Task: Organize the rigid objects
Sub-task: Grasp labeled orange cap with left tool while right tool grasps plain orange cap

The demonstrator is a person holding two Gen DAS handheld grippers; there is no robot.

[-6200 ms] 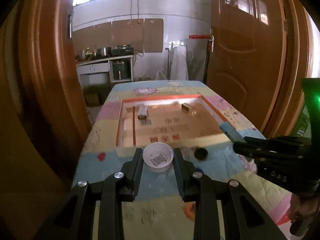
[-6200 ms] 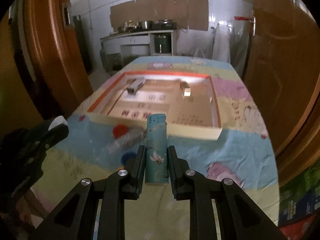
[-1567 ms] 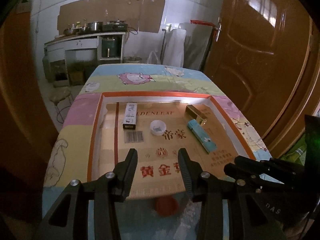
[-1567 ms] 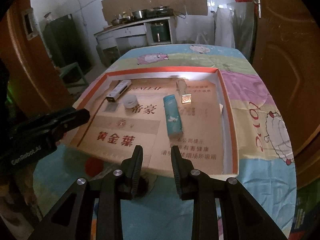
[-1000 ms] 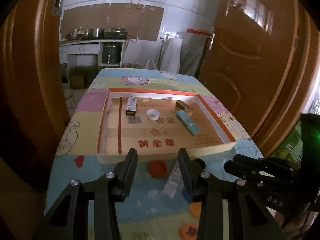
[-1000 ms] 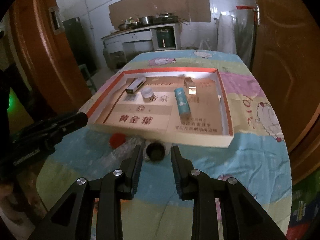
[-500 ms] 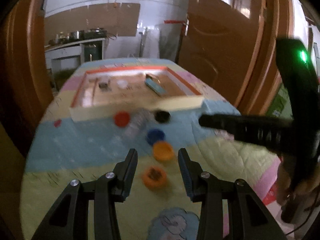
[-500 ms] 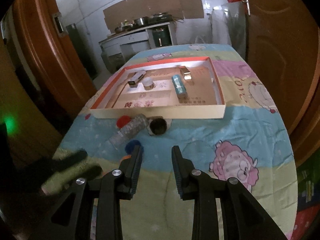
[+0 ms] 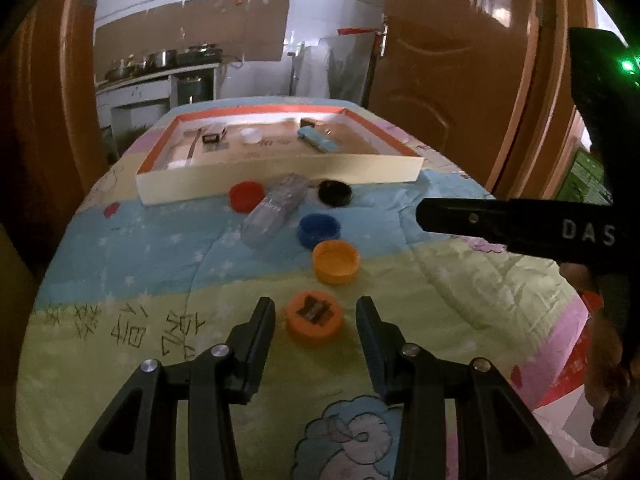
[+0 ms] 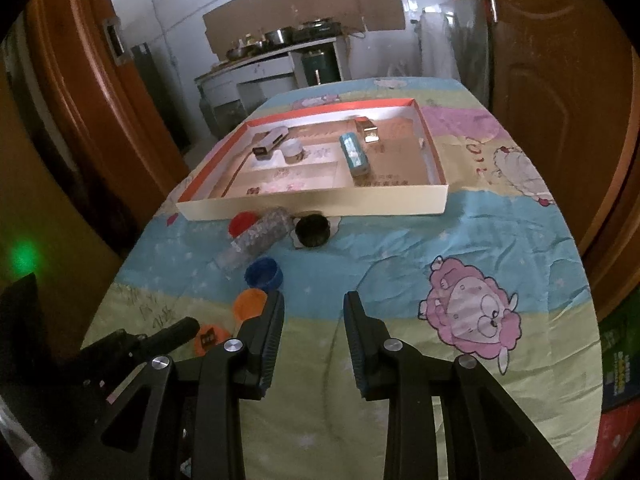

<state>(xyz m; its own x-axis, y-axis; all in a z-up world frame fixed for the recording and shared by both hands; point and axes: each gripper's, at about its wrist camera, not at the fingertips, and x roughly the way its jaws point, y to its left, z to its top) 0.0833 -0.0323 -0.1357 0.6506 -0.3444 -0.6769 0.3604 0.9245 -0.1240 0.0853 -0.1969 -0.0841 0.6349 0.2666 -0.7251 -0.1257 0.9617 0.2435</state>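
Left gripper (image 9: 316,322): its fingers were spread wide, low over the quilted cloth (image 9: 120,248), and they bracketed the orange cap with the dark label (image 9: 314,319) without touching it.
Right gripper (image 10: 314,318): it hung open over bare cloth with nothing between the fingers; in the left wrist view it showed only as a black bar from the right, marked DAS.
Orange cap, open side up (image 9: 335,261): it sat just beyond the labelled one, hollow showing.
Blue cap (image 9: 319,230): it was next up the line, just beside the plain orange one.
Black cap (image 9: 335,193): it lay close to the front wall of the tray.
Red cap (image 9: 247,195): it was also near that front wall, left of the black one.
Clear bottle (image 9: 276,210): it lay on its side, slanting between the red cap and the blue cap.
Tray (image 9: 280,178): a shallow cardboard box with an orange rim, at the far half of the table.
Inside the tray: a teal lighter (image 10: 353,154) lay lengthwise right of centre, a small white cup (image 10: 292,149) to its left, a narrow white box (image 10: 270,142) further left, and a small gold box (image 10: 367,129) behind the lighter.
Surroundings: wooden doors (image 10: 560,100) stood to either side, and a counter with pots (image 10: 276,40) lay beyond the table.
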